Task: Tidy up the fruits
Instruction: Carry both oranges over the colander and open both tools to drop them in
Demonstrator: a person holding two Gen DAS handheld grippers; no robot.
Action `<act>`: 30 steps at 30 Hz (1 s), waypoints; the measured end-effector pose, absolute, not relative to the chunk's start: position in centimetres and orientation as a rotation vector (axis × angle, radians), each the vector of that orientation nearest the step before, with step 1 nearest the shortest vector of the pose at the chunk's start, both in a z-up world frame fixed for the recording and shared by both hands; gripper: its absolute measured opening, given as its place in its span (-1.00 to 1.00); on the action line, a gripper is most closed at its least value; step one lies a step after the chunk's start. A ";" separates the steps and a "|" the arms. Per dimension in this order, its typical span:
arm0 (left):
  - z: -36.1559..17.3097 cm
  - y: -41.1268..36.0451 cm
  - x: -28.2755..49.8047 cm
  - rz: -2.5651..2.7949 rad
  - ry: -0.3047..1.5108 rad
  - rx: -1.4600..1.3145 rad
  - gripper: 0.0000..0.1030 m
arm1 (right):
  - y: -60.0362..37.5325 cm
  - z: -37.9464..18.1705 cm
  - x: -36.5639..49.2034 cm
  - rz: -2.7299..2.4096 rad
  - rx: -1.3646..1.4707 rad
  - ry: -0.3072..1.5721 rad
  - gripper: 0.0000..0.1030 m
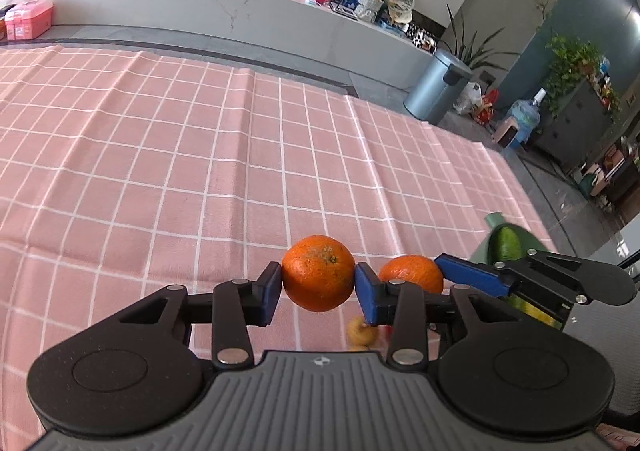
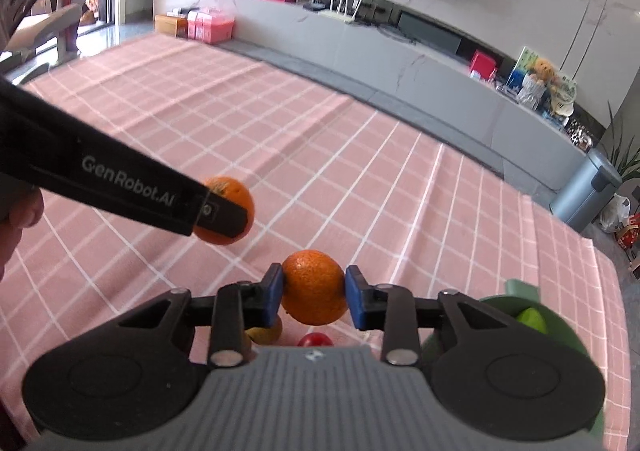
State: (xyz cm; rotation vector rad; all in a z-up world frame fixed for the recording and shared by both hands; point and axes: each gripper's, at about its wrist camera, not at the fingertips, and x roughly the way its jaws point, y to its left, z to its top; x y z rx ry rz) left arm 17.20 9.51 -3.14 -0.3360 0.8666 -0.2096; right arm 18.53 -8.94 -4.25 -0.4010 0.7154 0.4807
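Two tangerines are lifted above the pink checked tablecloth (image 1: 160, 155), one (image 1: 318, 272) pinched by the left gripper (image 1: 316, 287), one (image 2: 314, 287) by the right gripper (image 2: 314, 293), probably going next into the green bowl (image 2: 520, 291) at the table's right edge.

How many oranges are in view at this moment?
2. One orange is clamped in the left gripper; the other orange is clamped in the right gripper. More may be hidden beneath the grippers.

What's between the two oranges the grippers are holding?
In the left wrist view, only the left gripper's right blue pad sits between its orange and the right one's orange.
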 end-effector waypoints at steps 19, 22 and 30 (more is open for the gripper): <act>0.5 2.0 14.3 -0.376 0.852 -0.264 -0.14 | -17.5 0.6 11.6 0.350 -0.314 0.685 -0.47; 0.4 -0.2 14.7 -0.419 0.858 -0.206 -0.14 | -19.2 0.3 11.5 0.315 -0.290 0.705 -0.47; -0.6 -5.1 15.9 -0.517 0.902 -0.052 -0.14 | -22.7 -1.0 12.0 0.262 -0.279 0.748 -0.47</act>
